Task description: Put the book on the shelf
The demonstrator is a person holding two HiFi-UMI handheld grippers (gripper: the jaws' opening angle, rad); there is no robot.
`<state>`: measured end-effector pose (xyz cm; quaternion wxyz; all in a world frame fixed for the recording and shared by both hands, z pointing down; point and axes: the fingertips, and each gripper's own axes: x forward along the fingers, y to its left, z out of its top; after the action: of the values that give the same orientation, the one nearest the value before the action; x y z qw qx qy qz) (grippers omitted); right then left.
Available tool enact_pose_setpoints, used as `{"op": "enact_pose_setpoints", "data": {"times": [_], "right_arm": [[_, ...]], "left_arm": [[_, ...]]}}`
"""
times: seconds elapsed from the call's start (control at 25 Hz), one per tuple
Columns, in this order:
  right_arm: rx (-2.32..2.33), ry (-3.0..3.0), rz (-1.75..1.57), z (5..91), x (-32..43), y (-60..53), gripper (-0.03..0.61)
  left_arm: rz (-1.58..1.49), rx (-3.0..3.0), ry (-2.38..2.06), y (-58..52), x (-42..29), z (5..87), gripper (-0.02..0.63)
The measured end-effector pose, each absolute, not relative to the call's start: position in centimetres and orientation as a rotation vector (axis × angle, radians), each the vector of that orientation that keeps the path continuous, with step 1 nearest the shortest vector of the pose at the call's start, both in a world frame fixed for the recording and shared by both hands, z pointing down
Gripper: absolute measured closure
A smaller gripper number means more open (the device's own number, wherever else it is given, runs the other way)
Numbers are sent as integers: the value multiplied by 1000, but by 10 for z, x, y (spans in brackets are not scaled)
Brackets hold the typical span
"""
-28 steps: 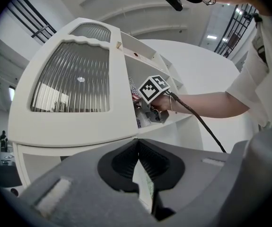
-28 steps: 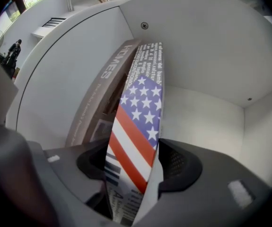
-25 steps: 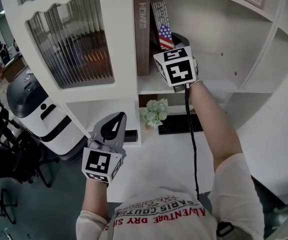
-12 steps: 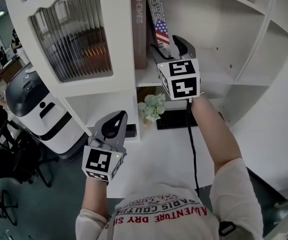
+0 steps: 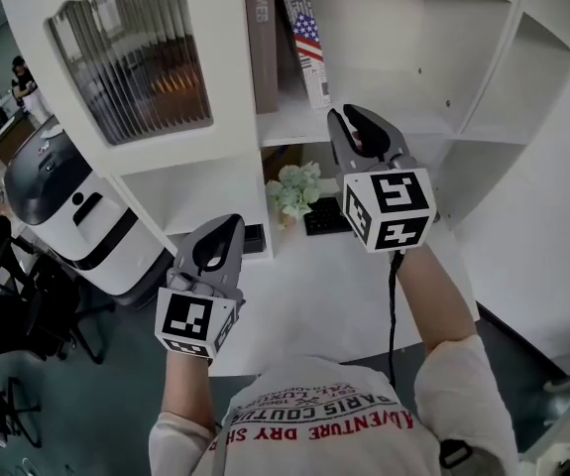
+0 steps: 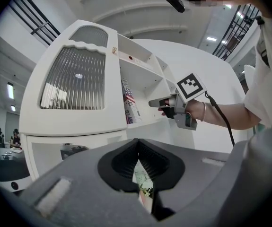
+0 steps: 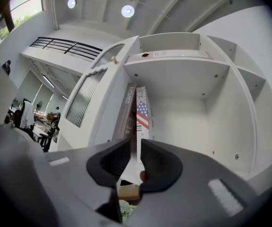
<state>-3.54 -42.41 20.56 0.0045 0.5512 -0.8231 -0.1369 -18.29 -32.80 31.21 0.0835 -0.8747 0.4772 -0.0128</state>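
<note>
Down at the near edge, the left hand-held gripper (image 5: 223, 234) hangs over the front left corner of the white surface (image 5: 314, 286). Its tips are pressed together, and nothing is caught between them. To its right and a little further out, the right hand-held gripper (image 5: 356, 117) points at the shelf (image 5: 384, 122) from in front of the shelf's front edge. Its jaws have just been closing, and there's only a narrow slit left between them. Nothing sits in that slit, and the pads touch nothing. Under the shelf, at the back of the surface, there's a small pale green plant (image 5: 292, 188) with a black keyboard (image 5: 322, 218) just beside it on the right. And up on the shelf, there's the book with the American flag on its spine (image 5: 307, 43), well clear of both tools! It stands on end at the shelf's left end, resting against the tall brown "HOMES" book (image 5: 260, 38). Left of that, the cabinet's ribbed glass door (image 5: 131, 58) is closed.
</note>
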Motion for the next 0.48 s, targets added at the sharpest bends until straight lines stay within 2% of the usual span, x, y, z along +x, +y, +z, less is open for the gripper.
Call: {"op": "enact_pose_setpoints", "data": {"times": [0.04,0.12,0.16,0.48], "right_arm": [[1719,-2584,-430,212,-35,-418,523],[1701,-2601,-436,226,-34,-404,537],[1694,-2608,-443,233,-34,-397,572],[1618,-2669,-395,301,-30,-349,578]], "left_arm": [[-36,-2613,1426,-326,-183,313,611],[-33,-2616,1427,-323,-183,314,610],[-32,-2617,1427,-321,-183,315,611],[-16,-2625,1441,-307,-187,322,609]]}}
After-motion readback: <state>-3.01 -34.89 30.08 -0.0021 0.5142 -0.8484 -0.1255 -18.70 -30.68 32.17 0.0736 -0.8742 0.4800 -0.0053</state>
